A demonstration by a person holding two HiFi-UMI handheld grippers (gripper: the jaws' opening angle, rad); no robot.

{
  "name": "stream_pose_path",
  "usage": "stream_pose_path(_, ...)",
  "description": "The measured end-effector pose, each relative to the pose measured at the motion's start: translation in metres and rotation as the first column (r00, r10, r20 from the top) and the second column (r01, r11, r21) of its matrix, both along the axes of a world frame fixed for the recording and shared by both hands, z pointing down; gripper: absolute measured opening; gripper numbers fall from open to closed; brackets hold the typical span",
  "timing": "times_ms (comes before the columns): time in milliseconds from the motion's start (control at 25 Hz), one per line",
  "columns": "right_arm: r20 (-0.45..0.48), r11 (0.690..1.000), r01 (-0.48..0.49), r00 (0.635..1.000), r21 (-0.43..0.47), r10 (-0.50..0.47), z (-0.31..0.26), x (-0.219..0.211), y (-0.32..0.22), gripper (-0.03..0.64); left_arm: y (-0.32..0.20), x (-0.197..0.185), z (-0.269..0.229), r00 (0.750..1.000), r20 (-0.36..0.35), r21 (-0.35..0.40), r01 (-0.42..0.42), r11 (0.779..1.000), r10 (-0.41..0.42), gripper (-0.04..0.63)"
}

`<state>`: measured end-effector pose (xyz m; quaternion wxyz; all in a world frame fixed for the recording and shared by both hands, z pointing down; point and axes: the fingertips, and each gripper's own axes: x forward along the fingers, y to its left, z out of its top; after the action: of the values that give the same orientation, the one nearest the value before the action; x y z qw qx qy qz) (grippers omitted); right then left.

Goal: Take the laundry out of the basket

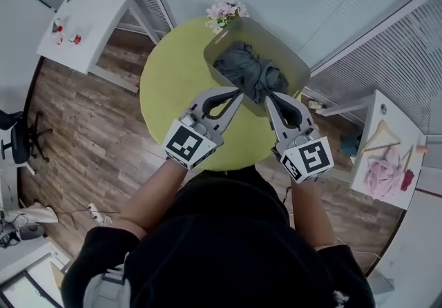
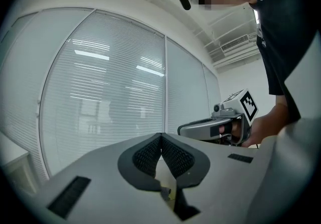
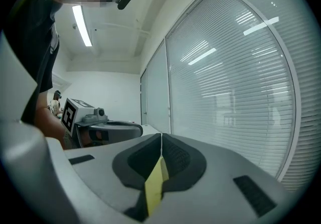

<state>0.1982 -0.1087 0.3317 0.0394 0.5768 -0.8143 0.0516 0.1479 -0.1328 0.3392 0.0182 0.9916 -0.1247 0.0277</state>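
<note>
A grey laundry basket (image 1: 271, 36) stands on the far side of a round yellow-green table (image 1: 173, 82). Dark grey laundry (image 1: 252, 72) lies bundled inside it. In the head view my left gripper (image 1: 239, 92) and right gripper (image 1: 268, 95) are side by side at the basket's near rim, tips pointing at the laundry. Both are shut with nothing between the jaws. In the left gripper view the left gripper (image 2: 161, 135) shows its pads pressed together, with the right gripper (image 2: 216, 127) beside it. The right gripper view shows the right gripper (image 3: 161, 135) likewise closed, the left gripper (image 3: 106, 130) beside it.
A pot of pink flowers (image 1: 226, 14) sits at the table's far edge beside the basket. A white side table (image 1: 86, 23) stands at the left, another with pink cloth and a hanger (image 1: 387, 158) at the right. An office chair (image 1: 19, 137) is far left. Blinded windows lie ahead.
</note>
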Motion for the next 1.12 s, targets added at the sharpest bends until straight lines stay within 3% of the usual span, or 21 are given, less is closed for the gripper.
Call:
stream_pose_path(320, -0.019, 0.995, 0.078, 0.997, -0.061, -0.079, 0.032, 0.046, -0.052, 0.025, -0.054, 0.043, 0.011, 0.994, -0.025, 0.006, 0.11, 0.994, -0.11, 0.009)
stream_pose_path(640, -0.07, 0.961, 0.163, 0.981, -0.225, -0.183, 0.093, 0.068, -0.105, 0.025, -0.111, 0.076, 0.034, 0.989, -0.051, 0.032, 0.141, 0.989, -0.139, 0.009)
stream_pose_path(960, -0.145, 0.867, 0.227, 0.936, -0.443, -0.32, 0.169, 0.076, -0.144, 0.051, -0.155, 0.1, 0.067, 0.99, -0.03, 0.049, 0.14, 0.989, -0.139, 0.009)
stream_pose_path(1120, -0.187, 0.785, 0.251, 0.889, -0.567, -0.419, 0.213, 0.072, -0.155, 0.123, -0.172, 0.107, 0.084, 0.987, -0.036, 0.039, 0.157, 0.987, -0.155, 0.009)
